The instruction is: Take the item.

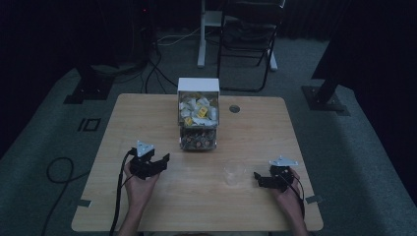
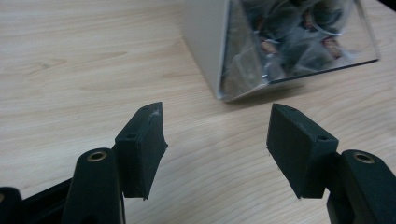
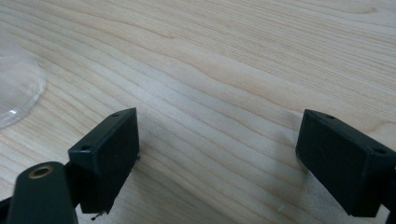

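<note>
A clear two-tier dispenser box (image 1: 198, 114) with a white top stands at the table's far middle, packed with small sachets. In the left gripper view its lower clear corner (image 2: 285, 46) lies just beyond the jaws. My left gripper (image 1: 162, 160) rests on the table to the box's front left, open and empty; its jaws (image 2: 217, 140) stand wide apart. A clear plastic cup (image 1: 234, 173) sits in front of the box, toward the right. My right gripper (image 1: 255, 176) lies just right of the cup, open and empty, with the cup's rim (image 3: 16, 88) at the left edge of its view.
The wooden table (image 1: 147, 113) has a round cable hole (image 1: 234, 108) right of the box. A black chair (image 1: 248, 39) and a white post (image 1: 201, 34) stand on the floor beyond the table. Cables (image 1: 59, 172) lie on the carpet at left.
</note>
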`<state>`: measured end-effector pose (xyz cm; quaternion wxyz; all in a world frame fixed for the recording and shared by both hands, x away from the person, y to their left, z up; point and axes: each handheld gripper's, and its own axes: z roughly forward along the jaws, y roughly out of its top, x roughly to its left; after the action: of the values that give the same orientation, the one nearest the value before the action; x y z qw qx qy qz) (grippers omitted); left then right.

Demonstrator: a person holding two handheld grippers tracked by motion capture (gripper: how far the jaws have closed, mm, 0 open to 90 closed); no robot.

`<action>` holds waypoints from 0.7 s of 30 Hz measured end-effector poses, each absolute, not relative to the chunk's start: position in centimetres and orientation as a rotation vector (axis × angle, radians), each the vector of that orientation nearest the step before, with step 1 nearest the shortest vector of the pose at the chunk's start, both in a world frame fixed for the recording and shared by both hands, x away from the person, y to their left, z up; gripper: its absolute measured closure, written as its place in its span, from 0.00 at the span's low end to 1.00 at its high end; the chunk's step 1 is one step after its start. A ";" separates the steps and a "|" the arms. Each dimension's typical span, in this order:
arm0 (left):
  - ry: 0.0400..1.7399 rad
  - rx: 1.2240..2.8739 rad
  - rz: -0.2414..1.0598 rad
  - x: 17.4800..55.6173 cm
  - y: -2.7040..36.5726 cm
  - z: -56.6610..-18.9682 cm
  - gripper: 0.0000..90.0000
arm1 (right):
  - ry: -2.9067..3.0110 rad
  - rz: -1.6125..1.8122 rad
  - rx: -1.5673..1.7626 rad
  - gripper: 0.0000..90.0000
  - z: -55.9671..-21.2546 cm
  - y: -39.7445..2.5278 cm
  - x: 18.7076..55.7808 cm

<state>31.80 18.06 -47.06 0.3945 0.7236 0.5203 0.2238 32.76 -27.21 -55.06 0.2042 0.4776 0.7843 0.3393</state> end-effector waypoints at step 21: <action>1.229 1.852 0.541 32.3 15.2 -46.6 0.45 | 2.187 0.947 1.334 0.15 -55.1 -27.2 32.8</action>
<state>32.28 15.24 -46.59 0.4140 0.7369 0.4891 0.2154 32.75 -27.20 -55.06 0.2038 0.4782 0.7840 0.3393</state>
